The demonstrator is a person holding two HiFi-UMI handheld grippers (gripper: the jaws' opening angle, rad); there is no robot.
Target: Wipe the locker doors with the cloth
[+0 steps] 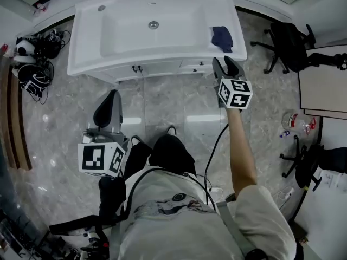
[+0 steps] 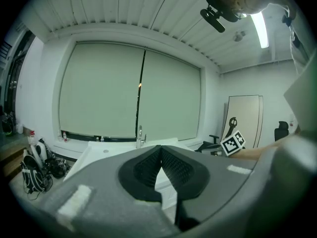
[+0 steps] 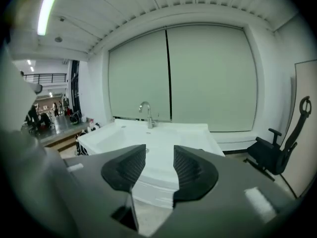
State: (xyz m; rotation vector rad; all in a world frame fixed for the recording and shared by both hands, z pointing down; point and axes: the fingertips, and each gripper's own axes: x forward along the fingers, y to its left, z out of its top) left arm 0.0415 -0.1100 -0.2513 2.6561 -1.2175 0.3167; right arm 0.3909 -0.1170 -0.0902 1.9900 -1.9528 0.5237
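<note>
Head view: your right gripper [image 1: 223,61] reaches out at one o'clock, jaws apart, its tips near the front right corner of the sink [image 1: 87,42]. The cloth [image 1: 222,38] lies on the sink's right ledge, at twelve o'clock from those tips and untouched. Your left gripper [image 1: 111,97] sits at nine o'clock, beside your left leg.

Left gripper view: the jaws are together with their tips meeting, and nothing is between them.

Right gripper view: the jaws stand wide and hold nothing; the sink shows through the gap.
</note>
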